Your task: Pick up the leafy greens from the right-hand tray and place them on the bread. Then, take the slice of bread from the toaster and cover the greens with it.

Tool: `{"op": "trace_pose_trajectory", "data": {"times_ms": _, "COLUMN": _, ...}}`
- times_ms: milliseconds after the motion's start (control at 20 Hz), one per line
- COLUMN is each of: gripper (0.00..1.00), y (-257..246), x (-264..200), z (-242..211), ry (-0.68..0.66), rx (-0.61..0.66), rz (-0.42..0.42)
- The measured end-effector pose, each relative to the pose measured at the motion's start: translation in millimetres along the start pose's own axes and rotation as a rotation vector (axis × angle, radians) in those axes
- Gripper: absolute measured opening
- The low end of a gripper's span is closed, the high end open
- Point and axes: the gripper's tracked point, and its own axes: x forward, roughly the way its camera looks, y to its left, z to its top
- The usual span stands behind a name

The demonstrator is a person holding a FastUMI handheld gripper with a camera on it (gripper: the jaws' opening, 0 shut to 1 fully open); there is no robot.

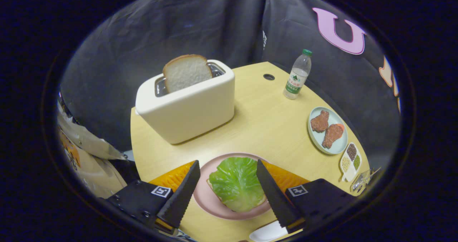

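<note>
The gripper (pixel 227 167) hovered with its fingers spread wide, holding nothing. Between them lay the leafy greens (pixel 236 183) over a bread slice (pixel 250 204) on a pink plate (pixel 207 195). Beyond, a second slice of bread (pixel 186 72) stood upright in the toaster (pixel 186 106). A bluish plate (pixel 338 145) off to the right carried two pieces of meat (pixel 326 127).

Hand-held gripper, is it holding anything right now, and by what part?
Nothing. The hand-held gripper is open, its fingers apart on either side of the lettuce leaf, which lies on the pink plate.
</note>
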Motion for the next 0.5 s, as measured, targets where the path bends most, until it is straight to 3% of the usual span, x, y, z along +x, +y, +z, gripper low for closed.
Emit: {"op": "trace_pose_trajectory", "data": {"times_ms": 500, "gripper": 1.00, "y": 47.7, "x": -3.7, "z": 73.7, "ry": -0.071, "rx": 0.077, "rz": 0.022}}
